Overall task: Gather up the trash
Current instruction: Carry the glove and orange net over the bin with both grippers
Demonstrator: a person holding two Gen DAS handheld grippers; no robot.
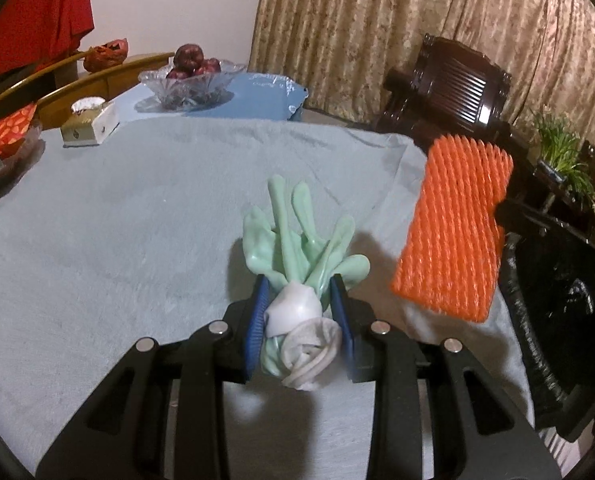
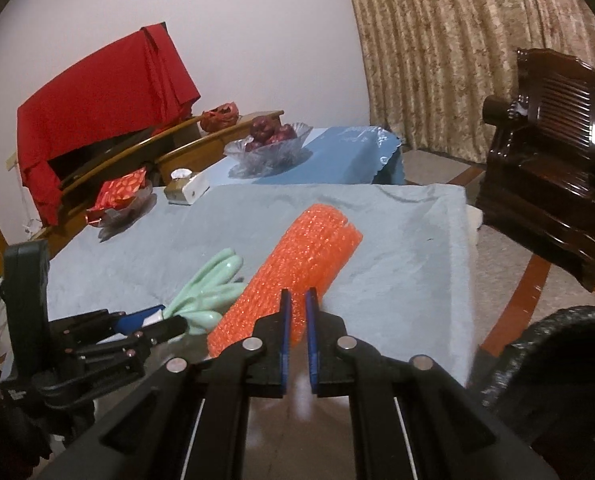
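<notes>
My left gripper (image 1: 297,284) is shut on a pale green rubber glove (image 1: 301,236) with a white cuff, held above the grey-blue table cloth (image 1: 137,208). The glove (image 2: 209,292) and the left gripper (image 2: 153,324) also show at the lower left of the right wrist view. My right gripper (image 2: 298,300) is shut on an orange foam net sleeve (image 2: 297,256), held over the table's near edge. The sleeve (image 1: 453,228) hangs at the right of the left wrist view. A black trash bag (image 1: 557,308) stands open beside the table, right of the sleeve; its rim (image 2: 553,344) shows at lower right.
At the back of the table stand a glass bowl of dark red fruit (image 1: 193,76), a tissue box (image 1: 89,120) and a red packet in a glass dish (image 1: 5,136). A dark wooden chair (image 2: 549,184) stands right of the table. A red cloth (image 2: 101,108) hangs behind.
</notes>
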